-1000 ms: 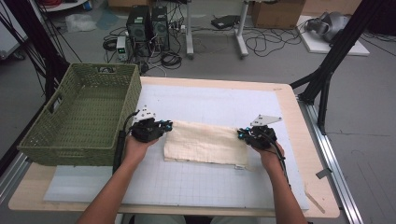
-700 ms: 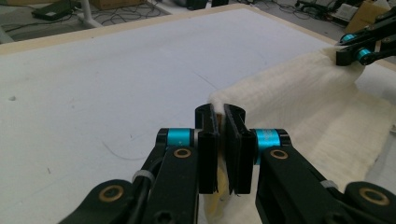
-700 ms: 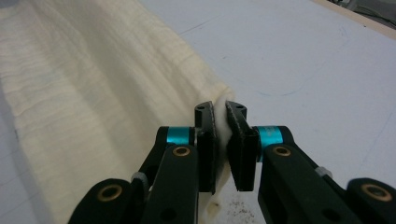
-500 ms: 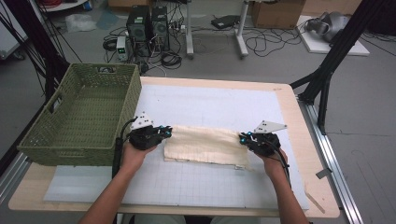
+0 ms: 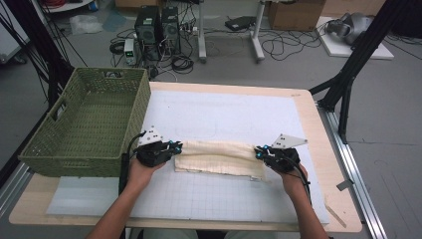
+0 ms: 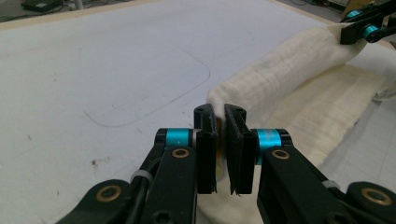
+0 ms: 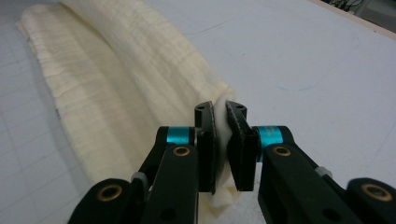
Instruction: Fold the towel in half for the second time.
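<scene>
Both grippers' jaws on cloth (image 5: 219, 157)

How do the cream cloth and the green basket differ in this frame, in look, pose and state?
The cream cloth is soft and folded flat on the white mat; the green basket is a stiff woven box standing at the table's left edge. The cloth is clamped at its ends by the left gripper and right gripper; nothing touches the basket. The cloth is long and low; the basket is deep. Both rest on the table.
</scene>
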`<state>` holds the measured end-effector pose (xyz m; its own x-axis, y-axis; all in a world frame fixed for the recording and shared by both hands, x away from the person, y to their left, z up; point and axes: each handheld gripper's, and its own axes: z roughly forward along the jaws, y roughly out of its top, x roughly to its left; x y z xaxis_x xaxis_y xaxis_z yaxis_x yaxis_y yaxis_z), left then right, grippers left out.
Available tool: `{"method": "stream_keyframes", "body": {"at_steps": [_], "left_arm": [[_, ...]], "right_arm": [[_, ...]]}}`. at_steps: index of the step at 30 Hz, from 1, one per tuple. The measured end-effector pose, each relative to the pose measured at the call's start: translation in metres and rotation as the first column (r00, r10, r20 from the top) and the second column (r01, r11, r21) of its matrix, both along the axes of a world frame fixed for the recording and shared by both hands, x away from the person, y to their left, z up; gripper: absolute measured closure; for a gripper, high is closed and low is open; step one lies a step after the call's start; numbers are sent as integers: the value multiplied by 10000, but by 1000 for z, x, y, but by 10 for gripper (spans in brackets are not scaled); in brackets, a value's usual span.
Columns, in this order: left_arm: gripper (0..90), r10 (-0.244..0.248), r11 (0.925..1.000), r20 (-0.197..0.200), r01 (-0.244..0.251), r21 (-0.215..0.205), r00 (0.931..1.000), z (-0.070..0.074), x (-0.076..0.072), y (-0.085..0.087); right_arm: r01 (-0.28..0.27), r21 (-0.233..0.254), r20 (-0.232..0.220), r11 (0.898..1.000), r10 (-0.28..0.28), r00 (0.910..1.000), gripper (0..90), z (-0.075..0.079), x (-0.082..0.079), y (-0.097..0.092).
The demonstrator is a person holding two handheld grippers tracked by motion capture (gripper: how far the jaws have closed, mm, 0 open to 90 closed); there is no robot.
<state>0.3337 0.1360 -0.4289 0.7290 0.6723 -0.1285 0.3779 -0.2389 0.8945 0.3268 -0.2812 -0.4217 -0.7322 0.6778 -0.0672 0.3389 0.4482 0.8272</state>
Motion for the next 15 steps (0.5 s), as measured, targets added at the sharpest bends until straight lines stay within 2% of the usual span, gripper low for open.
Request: {"method": "stream_keyframes", "body": {"at_steps": [4, 11, 15], "left_arm": [[820, -2, 10000, 56, 1, 68, 10000, -3, -6, 1], [814, 54, 9996, -383, -44, 278, 9993, -10, -14, 6], [827, -57, 9989, -430, 77, 467, 9991, -11, -19, 7]], "right_arm": [[-114, -32, 67, 9999, 114, 9999, 829, -3, -8, 0], [-281, -88, 143, 9996, 283, 9995, 828, -8, -22, -1], [-404, -274, 112, 9988, 407, 9991, 829, -12, -30, 1]]}}
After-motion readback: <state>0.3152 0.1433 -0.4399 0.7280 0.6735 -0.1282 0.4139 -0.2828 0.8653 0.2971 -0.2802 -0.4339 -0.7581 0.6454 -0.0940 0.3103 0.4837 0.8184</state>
